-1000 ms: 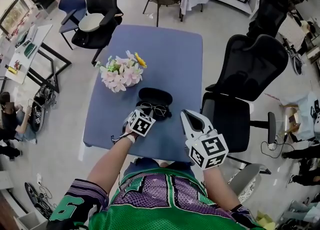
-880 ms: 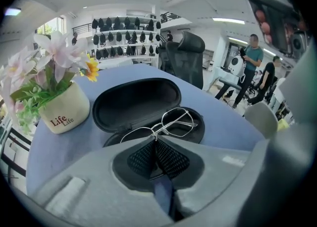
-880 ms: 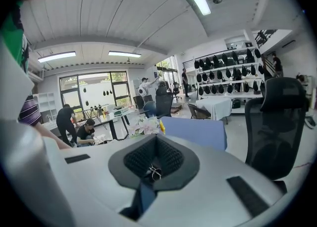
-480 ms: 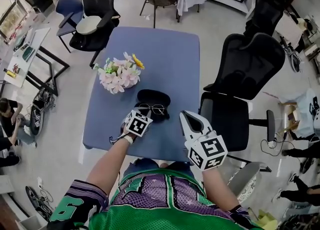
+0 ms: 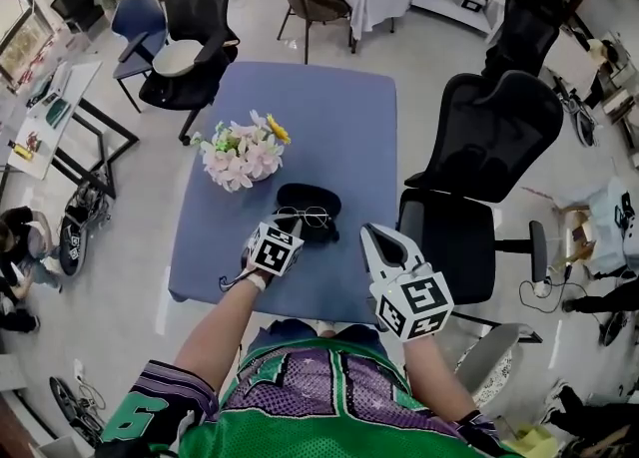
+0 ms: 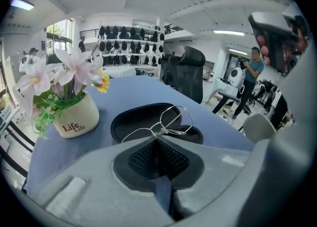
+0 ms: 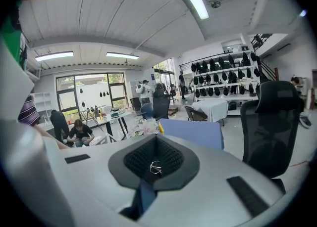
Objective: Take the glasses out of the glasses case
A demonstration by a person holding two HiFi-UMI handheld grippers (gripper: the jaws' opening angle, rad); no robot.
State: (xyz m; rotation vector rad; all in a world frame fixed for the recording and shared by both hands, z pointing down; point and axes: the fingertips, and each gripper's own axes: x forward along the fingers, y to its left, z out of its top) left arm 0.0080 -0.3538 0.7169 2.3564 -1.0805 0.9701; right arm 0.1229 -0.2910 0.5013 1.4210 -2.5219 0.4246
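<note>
A black glasses case (image 5: 309,197) lies open on the blue table (image 5: 329,117), just right of a flower pot. Thin wire-framed glasses (image 5: 304,215) hang slightly above the case's open shell (image 6: 136,121). My left gripper (image 5: 288,226) is shut on the glasses (image 6: 171,120) at the bridge, with both lenses sticking out past the fingertips (image 6: 157,139). My right gripper (image 5: 375,237) hovers off the table's near right corner, shut and holding nothing. In the right gripper view its jaws (image 7: 154,141) meet at the tip.
A white pot of pink and yellow flowers (image 5: 241,155) stands left of the case, close to the left gripper (image 6: 74,117). A black office chair (image 5: 484,162) sits right of the table. More chairs stand beyond the far edge. People are at the room's left side.
The left gripper has pinched the glasses at the bridge and risen a little, lifting them off the case. The right gripper has stayed where it was.
</note>
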